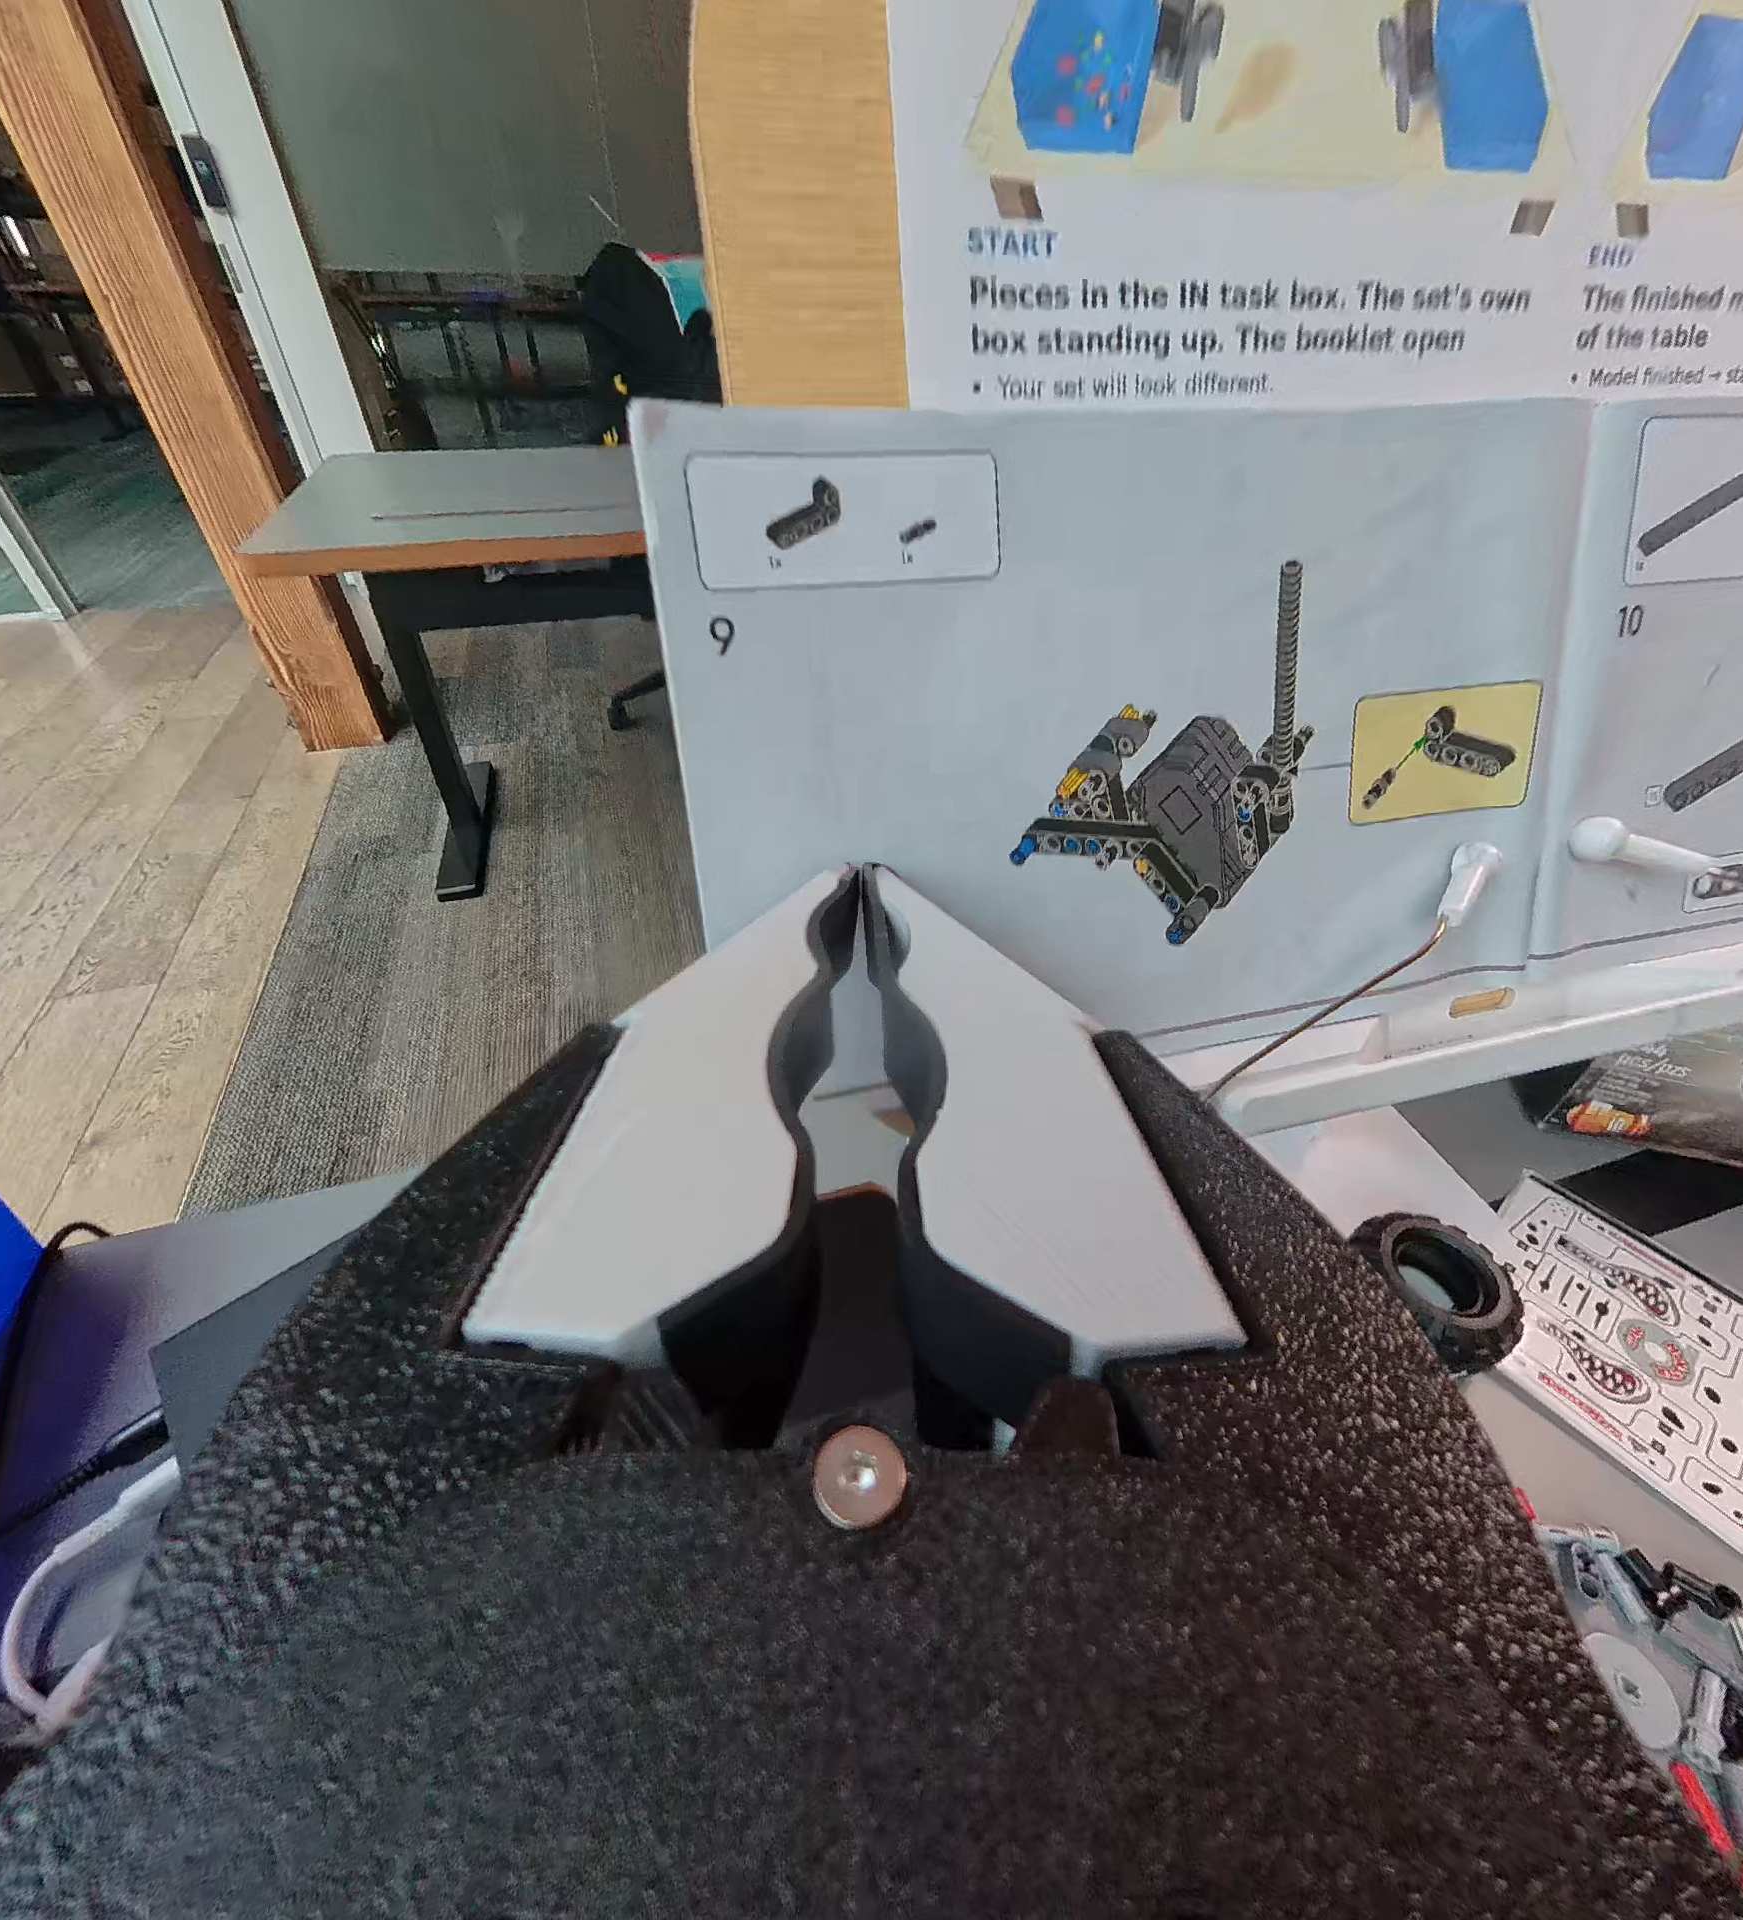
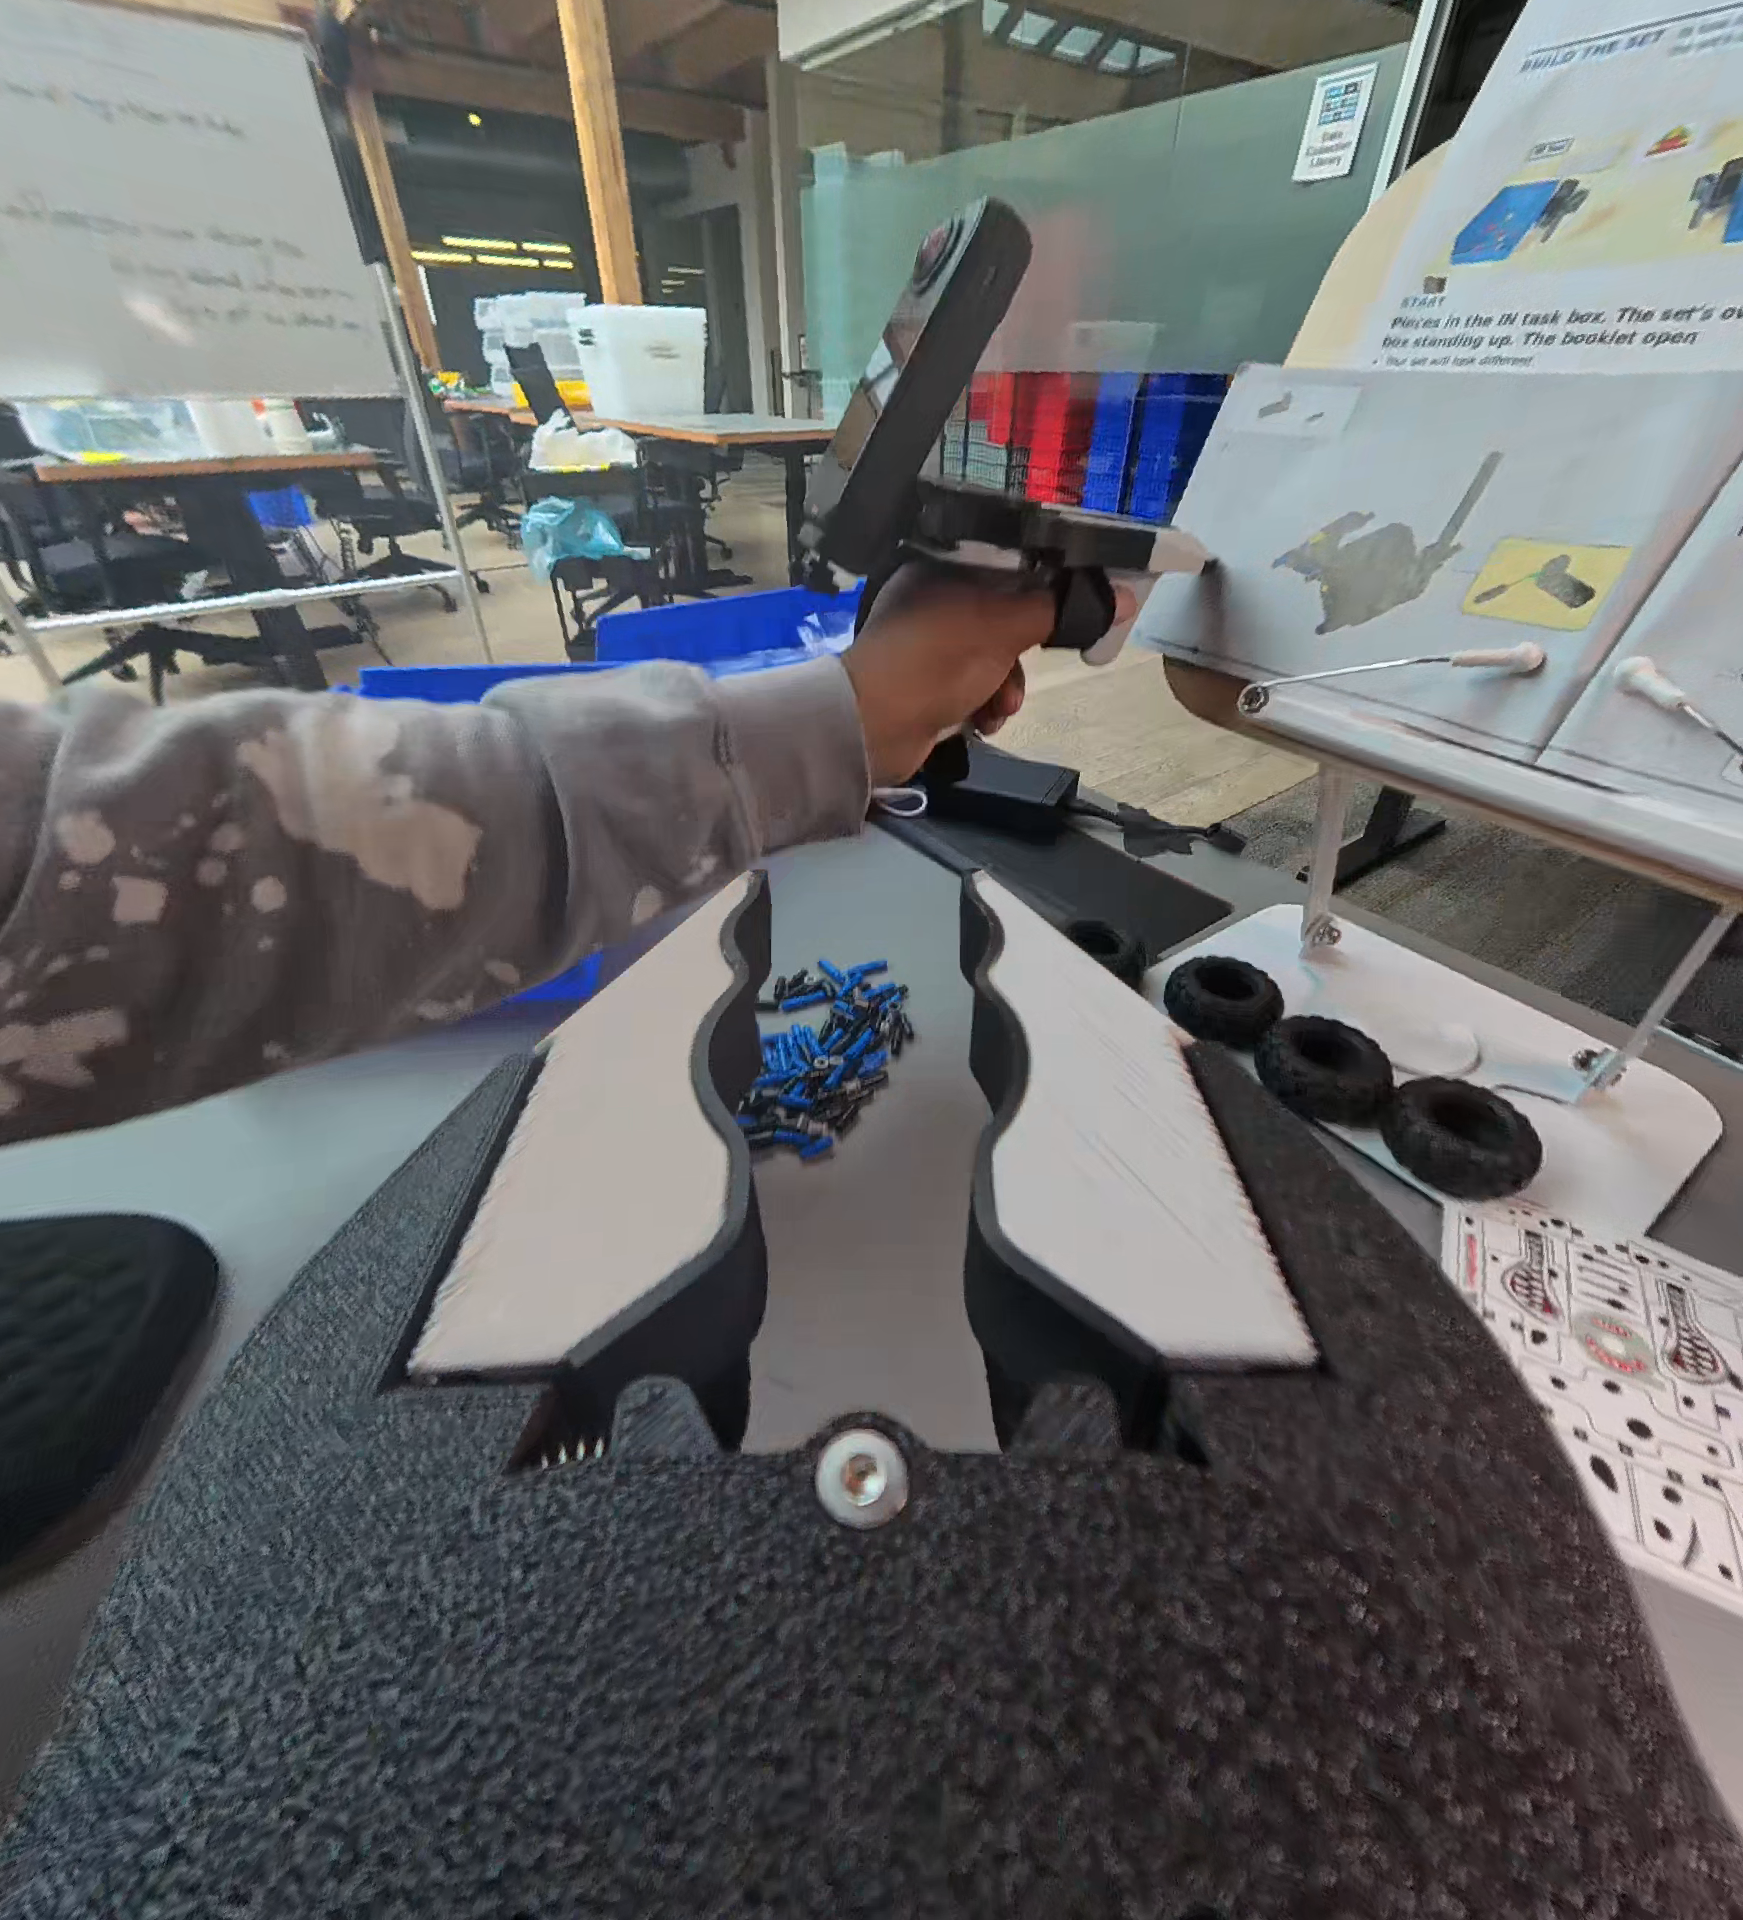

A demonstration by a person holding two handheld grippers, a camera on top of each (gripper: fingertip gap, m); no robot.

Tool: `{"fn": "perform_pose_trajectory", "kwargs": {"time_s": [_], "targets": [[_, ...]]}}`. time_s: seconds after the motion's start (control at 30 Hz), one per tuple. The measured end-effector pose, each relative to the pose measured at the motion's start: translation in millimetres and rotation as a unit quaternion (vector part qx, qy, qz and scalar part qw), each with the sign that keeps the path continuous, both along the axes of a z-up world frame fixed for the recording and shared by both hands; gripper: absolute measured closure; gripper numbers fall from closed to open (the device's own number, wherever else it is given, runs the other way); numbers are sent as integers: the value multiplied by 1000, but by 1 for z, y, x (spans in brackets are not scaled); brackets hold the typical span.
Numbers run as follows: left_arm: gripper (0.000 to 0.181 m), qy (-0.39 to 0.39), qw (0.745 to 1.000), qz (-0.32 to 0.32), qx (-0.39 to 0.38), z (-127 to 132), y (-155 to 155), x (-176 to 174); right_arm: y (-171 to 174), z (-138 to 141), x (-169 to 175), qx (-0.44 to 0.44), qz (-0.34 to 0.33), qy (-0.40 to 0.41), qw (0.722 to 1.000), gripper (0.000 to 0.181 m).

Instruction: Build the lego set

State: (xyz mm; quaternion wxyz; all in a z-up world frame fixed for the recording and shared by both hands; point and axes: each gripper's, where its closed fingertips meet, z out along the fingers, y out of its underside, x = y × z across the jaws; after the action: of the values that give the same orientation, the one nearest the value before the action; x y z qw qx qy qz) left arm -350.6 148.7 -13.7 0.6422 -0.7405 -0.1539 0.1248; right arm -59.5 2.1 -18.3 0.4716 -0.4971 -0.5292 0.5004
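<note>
The instruction booklet [image 1: 1106, 675] stands open on a white book stand [image 1: 1532, 1023]. My left gripper [image 1: 862, 875] is shut, with its tips at the lower left of the left page. From the right wrist view, this gripper [image 2: 1194, 556] is held in a hand at the left edge of the booklet [image 2: 1469, 540]. My right gripper [image 2: 865, 883] is open and empty above a pile of blue and black pins [image 2: 825, 1049] on the grey table. Loose grey, red and yellow pieces [image 1: 1698, 1683] lie at the lower right.
Three black tyres [image 2: 1324, 1068] sit on the stand's white base [image 2: 1625, 1132], with another tyre [image 2: 1106, 948] behind. A sticker sheet [image 2: 1636, 1382] lies at the right. The set's box [image 1: 1698, 1101] lies under the stand. A blue bin [image 2: 721, 634] and a sleeved arm [image 2: 379, 862] are at the left. There is about 30 centimetres between the tips of the two grippers.
</note>
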Motion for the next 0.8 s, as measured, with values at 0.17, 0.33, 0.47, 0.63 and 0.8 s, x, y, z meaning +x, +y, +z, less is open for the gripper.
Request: {"fn": "perform_pose_trajectory", "kwargs": {"time_s": [0.17, 0.33, 0.47, 0.63, 0.8], "targets": [[181, 29, 998, -1, 48, 40, 0, -6, -8, -62, 50, 33, -1, -19, 999, 151], [181, 43, 998, 28, 30, 50, 6, -20, -15, -75, 62, -5, 5, -4, 1000, 151], [181, 51, 998, 25, 27, 52, 10, -15, -17, -83, 61, -9, 13, -7, 1000, 152], [181, 59, 998, 8, 23, 49, 19, 3, -34, -93, 59, -86, 52, -13, 995, 157], [181, 31, 999, -23, 26, 44, 19, 22, -33, -100, 58, -78, 44, -23, 996, 157]]}}
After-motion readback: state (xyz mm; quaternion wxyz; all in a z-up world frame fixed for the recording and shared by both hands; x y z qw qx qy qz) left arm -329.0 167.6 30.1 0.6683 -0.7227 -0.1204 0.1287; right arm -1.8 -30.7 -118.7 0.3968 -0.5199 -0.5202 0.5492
